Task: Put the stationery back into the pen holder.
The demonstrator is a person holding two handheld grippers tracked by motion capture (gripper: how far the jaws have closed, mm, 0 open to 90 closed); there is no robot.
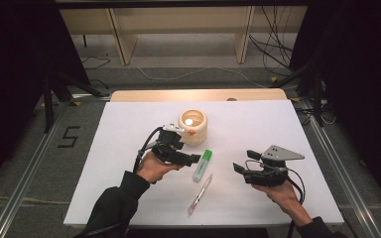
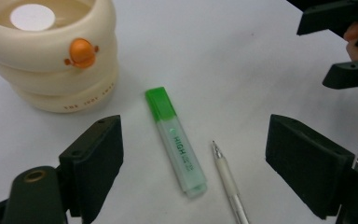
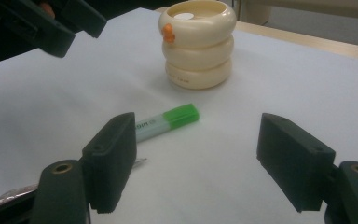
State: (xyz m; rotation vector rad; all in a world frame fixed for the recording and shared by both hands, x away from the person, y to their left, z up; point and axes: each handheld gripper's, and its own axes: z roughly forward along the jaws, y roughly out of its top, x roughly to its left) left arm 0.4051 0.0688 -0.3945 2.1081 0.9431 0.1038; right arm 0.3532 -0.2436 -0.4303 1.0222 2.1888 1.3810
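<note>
Left fingers [image 2: 193, 168] wide, highlighter [image 2: 176, 140] on table between them, untouched; right fingers [image 3: 209, 161] wide, empty

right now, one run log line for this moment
left gripper: open, over highlighter | right gripper: open, empty | pen: flat on table | holder: upright

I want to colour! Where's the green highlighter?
The green highlighter lies flat mid-table in the high view, just in front of the cream holder, with the pen beside it, between the two grippers.
</note>
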